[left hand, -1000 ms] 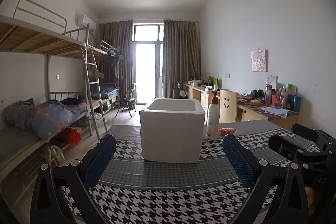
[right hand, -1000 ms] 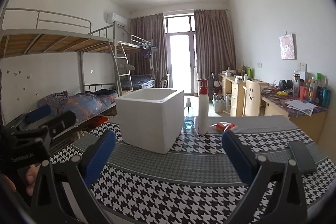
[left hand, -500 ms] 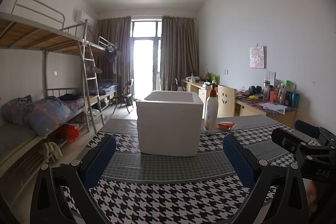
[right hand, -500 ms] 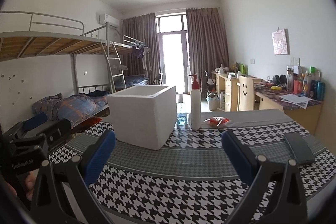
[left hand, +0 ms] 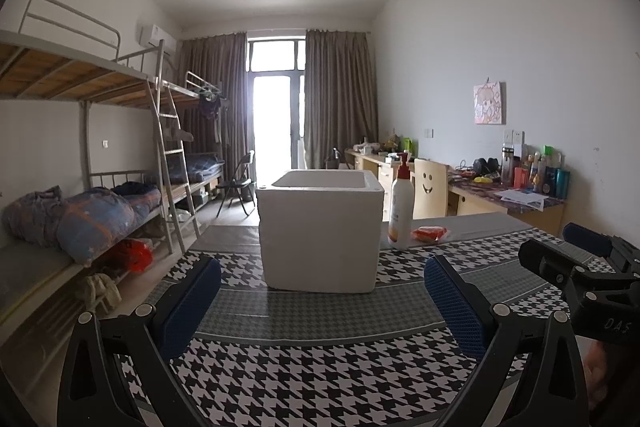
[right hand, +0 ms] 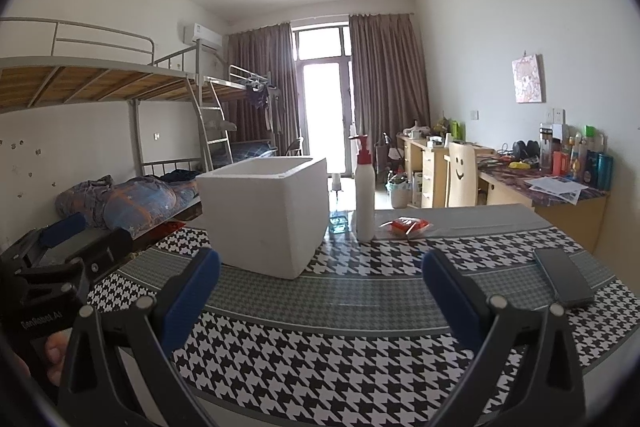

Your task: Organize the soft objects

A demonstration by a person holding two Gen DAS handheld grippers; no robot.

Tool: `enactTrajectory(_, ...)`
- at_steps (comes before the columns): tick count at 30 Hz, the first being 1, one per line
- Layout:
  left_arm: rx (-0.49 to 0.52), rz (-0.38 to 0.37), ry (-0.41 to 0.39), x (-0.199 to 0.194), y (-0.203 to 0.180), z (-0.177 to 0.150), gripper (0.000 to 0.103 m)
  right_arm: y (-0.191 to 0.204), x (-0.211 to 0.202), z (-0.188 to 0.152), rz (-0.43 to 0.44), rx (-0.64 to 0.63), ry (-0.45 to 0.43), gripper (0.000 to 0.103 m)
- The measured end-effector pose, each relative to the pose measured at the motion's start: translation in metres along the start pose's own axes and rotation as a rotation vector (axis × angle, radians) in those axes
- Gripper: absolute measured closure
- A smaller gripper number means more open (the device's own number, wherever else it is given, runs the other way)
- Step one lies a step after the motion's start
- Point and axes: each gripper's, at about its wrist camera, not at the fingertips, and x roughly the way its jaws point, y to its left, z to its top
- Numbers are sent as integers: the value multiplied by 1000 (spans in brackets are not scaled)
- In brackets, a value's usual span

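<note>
White foam box [left hand: 320, 231] upright, open top skyward; left hand-held gripper [left hand: 322, 301] and right hand-held gripper [right hand: 320, 293] both spread, empty

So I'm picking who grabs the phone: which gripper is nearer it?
Right. The phone lies just right of the right gripper; the left gripper is across the table, facing the foam box.
</note>
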Motion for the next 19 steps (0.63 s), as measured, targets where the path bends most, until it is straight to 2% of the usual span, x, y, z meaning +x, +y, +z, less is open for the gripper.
enactTrajectory(19,0,9,16,4,4,-1,1,3,3,-1,5,-12,24,1)
